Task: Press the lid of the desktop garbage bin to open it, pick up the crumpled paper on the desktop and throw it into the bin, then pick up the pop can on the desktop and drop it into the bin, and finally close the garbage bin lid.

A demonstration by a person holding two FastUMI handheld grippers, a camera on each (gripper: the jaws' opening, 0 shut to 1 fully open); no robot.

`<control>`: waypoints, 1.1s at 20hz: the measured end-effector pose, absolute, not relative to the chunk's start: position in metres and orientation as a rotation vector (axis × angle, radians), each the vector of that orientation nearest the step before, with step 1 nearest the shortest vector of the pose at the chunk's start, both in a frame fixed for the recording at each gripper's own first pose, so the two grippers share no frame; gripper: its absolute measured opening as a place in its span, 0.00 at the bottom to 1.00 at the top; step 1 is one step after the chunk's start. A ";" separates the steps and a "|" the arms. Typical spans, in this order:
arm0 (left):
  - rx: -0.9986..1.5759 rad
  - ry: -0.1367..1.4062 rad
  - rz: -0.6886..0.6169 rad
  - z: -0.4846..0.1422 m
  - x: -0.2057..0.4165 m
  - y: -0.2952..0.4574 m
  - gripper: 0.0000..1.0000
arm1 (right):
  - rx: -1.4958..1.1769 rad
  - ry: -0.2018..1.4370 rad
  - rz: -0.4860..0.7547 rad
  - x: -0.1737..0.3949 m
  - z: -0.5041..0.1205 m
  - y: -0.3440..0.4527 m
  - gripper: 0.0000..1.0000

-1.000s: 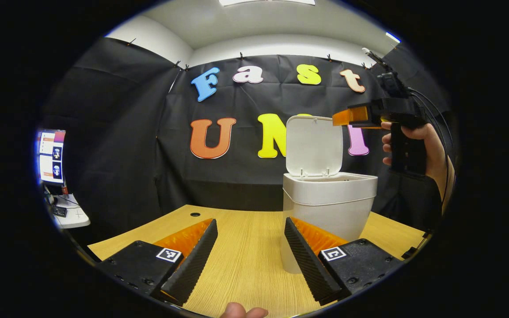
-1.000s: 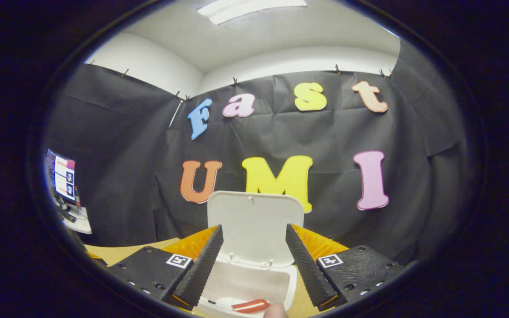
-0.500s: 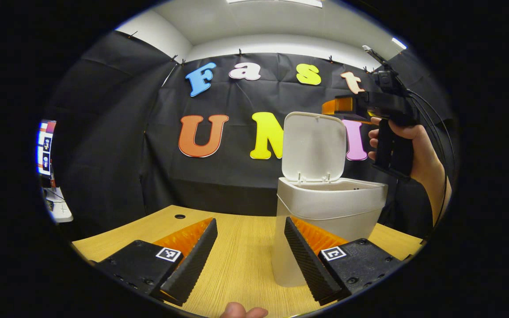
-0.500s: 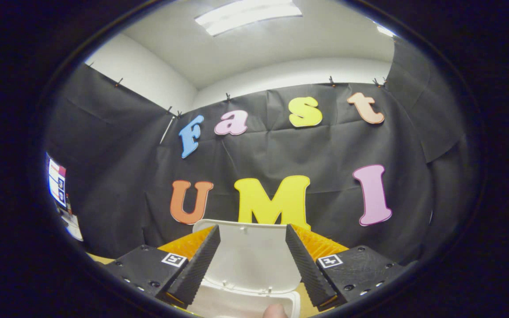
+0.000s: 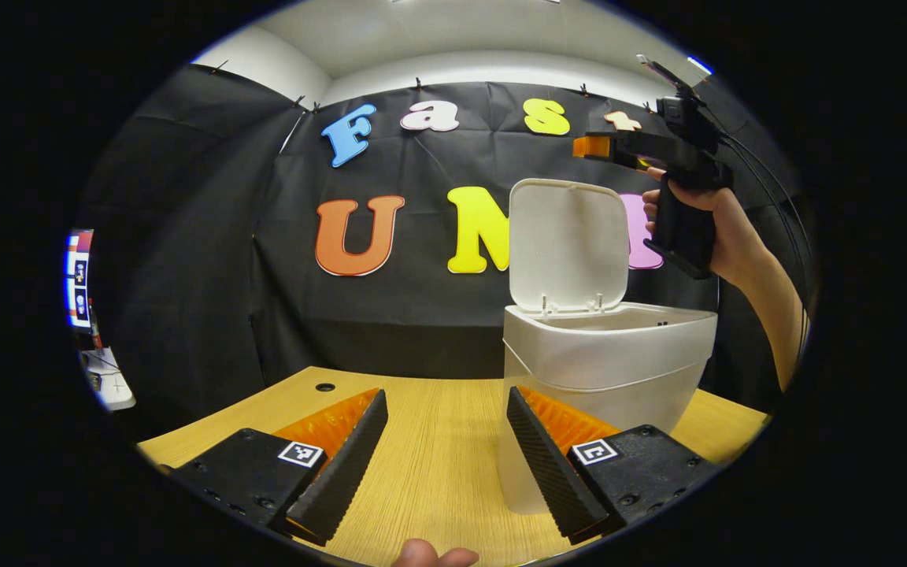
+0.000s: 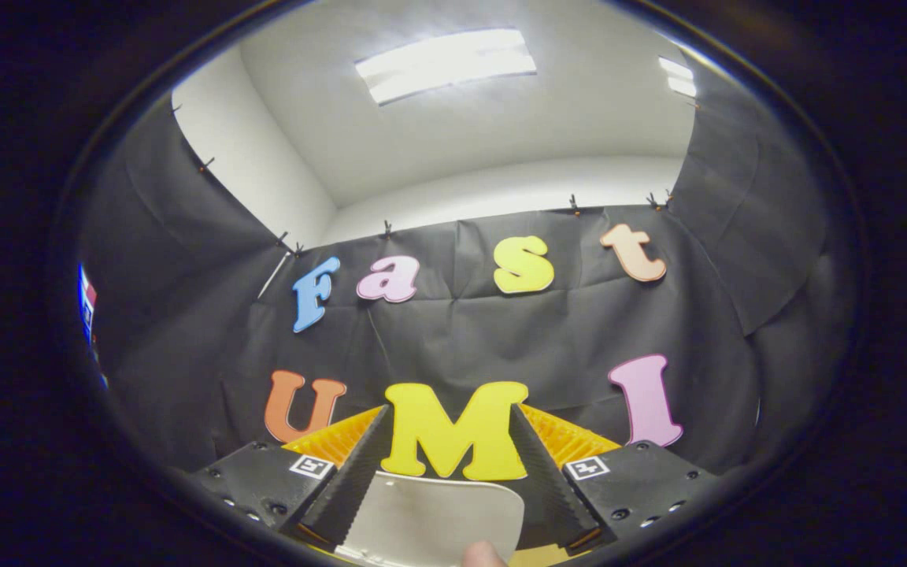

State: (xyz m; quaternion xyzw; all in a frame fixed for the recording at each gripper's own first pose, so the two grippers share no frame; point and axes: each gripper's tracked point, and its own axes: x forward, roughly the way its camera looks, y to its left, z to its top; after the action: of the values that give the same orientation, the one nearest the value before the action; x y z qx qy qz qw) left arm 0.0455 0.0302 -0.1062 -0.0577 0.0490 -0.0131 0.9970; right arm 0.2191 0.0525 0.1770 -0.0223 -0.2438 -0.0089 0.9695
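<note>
Right gripper point(image 6: 446, 465), fingers spread and holding nothing, hovers above the upright lid point(image 5: 568, 244), whose top edge shows between its fingers. Below, the white garbage bin point(image 5: 607, 370) stands open on the wooden desk point(image 5: 430, 441). Left gripper point(image 5: 442, 457), likewise released, hangs low over the desk just beside the bin's base.

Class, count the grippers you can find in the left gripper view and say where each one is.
2. The left gripper sits at the bottom, open over the table. The right gripper is held in a hand, above the bin's raised lid.
</note>
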 end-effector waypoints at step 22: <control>-0.118 0.063 -0.024 -0.087 0.021 0.033 0.98 | 0.013 -0.181 0.052 0.211 0.130 0.063 0.95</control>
State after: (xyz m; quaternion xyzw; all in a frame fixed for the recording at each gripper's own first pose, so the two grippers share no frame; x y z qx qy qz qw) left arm 0.0215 0.0333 -0.0869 -0.0588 0.0316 -0.0120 0.9977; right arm 0.2112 0.0634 0.1296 0.0065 -0.0905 0.0262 0.9955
